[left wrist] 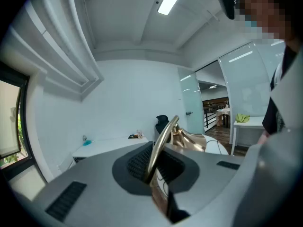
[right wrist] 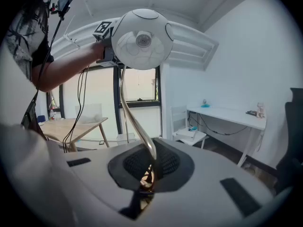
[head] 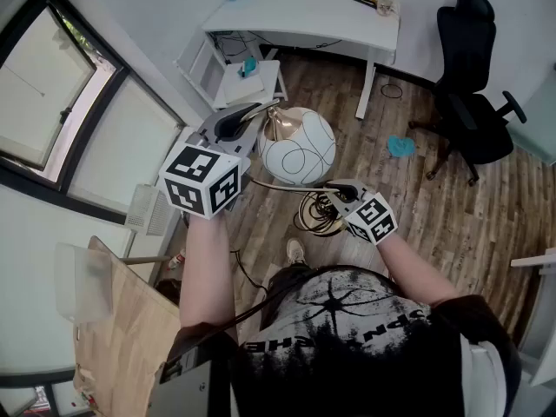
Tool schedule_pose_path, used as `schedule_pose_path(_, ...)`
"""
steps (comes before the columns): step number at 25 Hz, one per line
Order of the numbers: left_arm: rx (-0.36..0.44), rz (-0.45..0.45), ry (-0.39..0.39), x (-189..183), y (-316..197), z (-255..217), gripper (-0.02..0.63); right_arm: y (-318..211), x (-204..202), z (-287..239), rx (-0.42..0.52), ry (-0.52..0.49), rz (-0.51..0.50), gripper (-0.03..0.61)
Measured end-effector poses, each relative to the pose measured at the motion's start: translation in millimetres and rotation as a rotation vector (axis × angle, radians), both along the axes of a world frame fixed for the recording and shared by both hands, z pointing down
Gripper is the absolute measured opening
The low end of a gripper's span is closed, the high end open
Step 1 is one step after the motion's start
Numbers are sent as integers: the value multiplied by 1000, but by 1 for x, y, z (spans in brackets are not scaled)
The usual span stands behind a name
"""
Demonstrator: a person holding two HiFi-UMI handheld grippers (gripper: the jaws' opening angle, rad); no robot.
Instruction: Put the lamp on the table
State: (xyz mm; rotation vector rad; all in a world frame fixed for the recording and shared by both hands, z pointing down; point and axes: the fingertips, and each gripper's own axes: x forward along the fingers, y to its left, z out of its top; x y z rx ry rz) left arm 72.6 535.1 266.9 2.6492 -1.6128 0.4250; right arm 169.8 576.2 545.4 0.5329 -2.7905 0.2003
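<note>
The lamp has a white globe shade (head: 297,146) and a curved gold stem, and it is held up in the air over the wooden floor. My left gripper (head: 241,125) is shut on the gold stem (left wrist: 161,144) close to the shade. My right gripper (head: 337,195) is shut on the stem (right wrist: 136,127) lower down, near a gold coil (head: 316,212). In the right gripper view the globe (right wrist: 142,39) hangs above the jaws, with the left gripper behind it. The white table (head: 304,14) stands against the far wall, apart from the lamp.
A black office chair (head: 469,76) stands at the right of the white table. A small white chair (head: 249,82) sits by the table's left leg. A blue object (head: 401,146) lies on the floor. A wooden table (head: 130,337) is at the lower left beside the window.
</note>
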Motion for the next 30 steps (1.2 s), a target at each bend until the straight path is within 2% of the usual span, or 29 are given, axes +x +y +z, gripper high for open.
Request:
schedule_pose_path(19, 6, -1, 14, 7, -2, -4, 18, -4, 11, -6, 23, 3, 12, 17)
schedule_pose_path(30, -13, 30, 33, -21, -53, 9, 18, -44, -12, 4, -1, 30, 59, 17)
